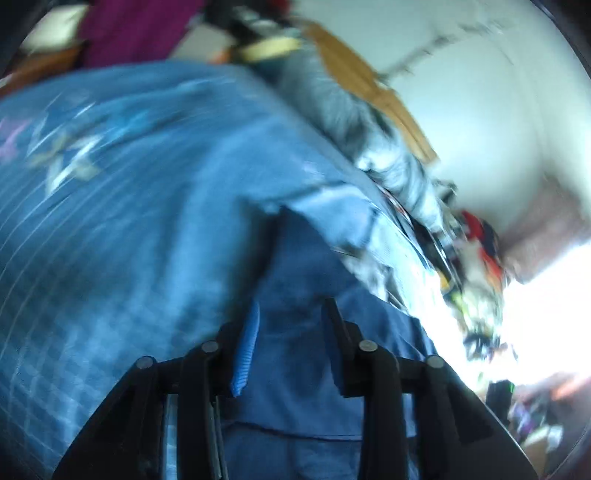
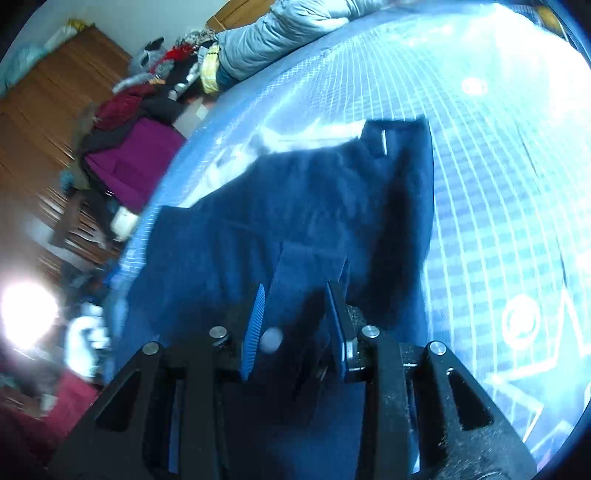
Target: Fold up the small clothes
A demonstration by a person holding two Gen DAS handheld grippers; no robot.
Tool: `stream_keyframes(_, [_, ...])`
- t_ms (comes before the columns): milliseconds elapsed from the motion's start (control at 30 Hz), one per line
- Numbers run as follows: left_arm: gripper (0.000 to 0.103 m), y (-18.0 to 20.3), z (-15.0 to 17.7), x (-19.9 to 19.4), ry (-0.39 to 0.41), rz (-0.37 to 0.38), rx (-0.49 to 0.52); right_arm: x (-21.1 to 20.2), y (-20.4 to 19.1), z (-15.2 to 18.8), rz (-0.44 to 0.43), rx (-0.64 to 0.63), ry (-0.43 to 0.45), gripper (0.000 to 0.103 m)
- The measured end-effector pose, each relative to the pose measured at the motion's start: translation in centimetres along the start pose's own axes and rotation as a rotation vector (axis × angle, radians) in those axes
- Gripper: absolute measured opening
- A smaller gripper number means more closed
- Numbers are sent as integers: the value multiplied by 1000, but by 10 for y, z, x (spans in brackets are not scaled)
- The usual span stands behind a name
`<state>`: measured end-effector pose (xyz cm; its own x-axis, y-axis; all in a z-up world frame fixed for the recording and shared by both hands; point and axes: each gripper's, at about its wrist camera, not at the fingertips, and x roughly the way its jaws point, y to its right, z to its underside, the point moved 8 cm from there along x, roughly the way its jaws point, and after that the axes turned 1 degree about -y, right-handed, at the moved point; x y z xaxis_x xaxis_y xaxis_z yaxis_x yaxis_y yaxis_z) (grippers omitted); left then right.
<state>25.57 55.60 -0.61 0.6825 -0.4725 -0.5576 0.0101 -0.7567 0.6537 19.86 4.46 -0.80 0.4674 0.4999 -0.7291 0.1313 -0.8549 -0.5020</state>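
Clutter (image 2: 147,110) of piled clothes and a purple bag crowds the far left beside the checked blue bedspread (image 2: 498,184), with a grey quilted coat (image 2: 280,33) along its far edge. The navy garment (image 2: 295,192) lies spread on the bedspread. The right gripper (image 2: 295,299) and the left gripper (image 1: 291,314) are both spread over navy cloth, which runs between their fingers.

Garment (image 2: 295,206) lies on the bed cover (image 2: 498,184), directly ahead of the right gripper (image 2: 297,291) and between its jaws. Quilted jacket (image 2: 280,33) on the bed's far edge. Clothes pile (image 2: 140,122) off the bed's left side, wardrobe (image 2: 40,122) behind it.
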Motion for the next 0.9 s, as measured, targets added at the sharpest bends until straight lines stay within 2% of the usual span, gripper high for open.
stream_keyframes(33, [42,12,-2,7,-22,12,34,5,3,-4,37,-15,9,46])
stream_keyframes(67, [43,25,-5,18,-46,18,62,9,7,-7,76,-17,12,49])
stream_keyframes(200, [43,37,-15,61,-144,-25,118,17,4,-6,40,12,4,52])
stream_keyframes(233, [43,35,-18,74,-164,-36,107,17,3,-5,42,-1,1,49])
stream_keyframes(267, [43,33,-18,81,-176,-49,88,17,2,-5,53,-17,2,42])
stream_keyframes(300, [43,32,-18,90,-189,-64,67,18,0,-4,57,-33,-1,24])
stream_keyframes(333, [41,22,-20,97,-201,-84,40,18,-2,-5,52,-41,-5,1])
stream_keyframes(400, [34,4,-27,111,-184,-73,-20,14,-7,-8,51,-67,4,0])
stream_keyframes(433, [24,-1,-30,110,-166,-72,-39,9,-14,-12,37,-87,19,0])
stream_keyframes(467, [19,-8,-31,108,-155,-75,-54,3,-21,-18,20,-106,39,0])
stream_keyframes(600, [18,-27,-31,102,-99,-48,-110,-24,-45,-46,-26,-187,119,0])
stream_keyframes(667, [18,-33,-30,101,-90,-34,-130,-20,-37,-53,3,-194,114,0])
stream_keyframes(733, [18,-34,-29,99,-93,-41,-138,-6,-16,-48,34,-183,57,0])
stream_keyframes(800, [23,-33,-25,89,-106,-51,-133,8,5,-31,84,-161,-23,1])
stream_keyframes(833, [40,-32,-22,82,-113,-70,-132,13,14,-18,99,-145,-64,3])
stream_keyframes(867, [47,-33,-18,68,-120,-101,-130,13,20,-8,126,-139,-84,2])
stream_keyframes(900, [47,-31,-15,54,-117,-96,-127,8,23,0,143,-134,-77,1])
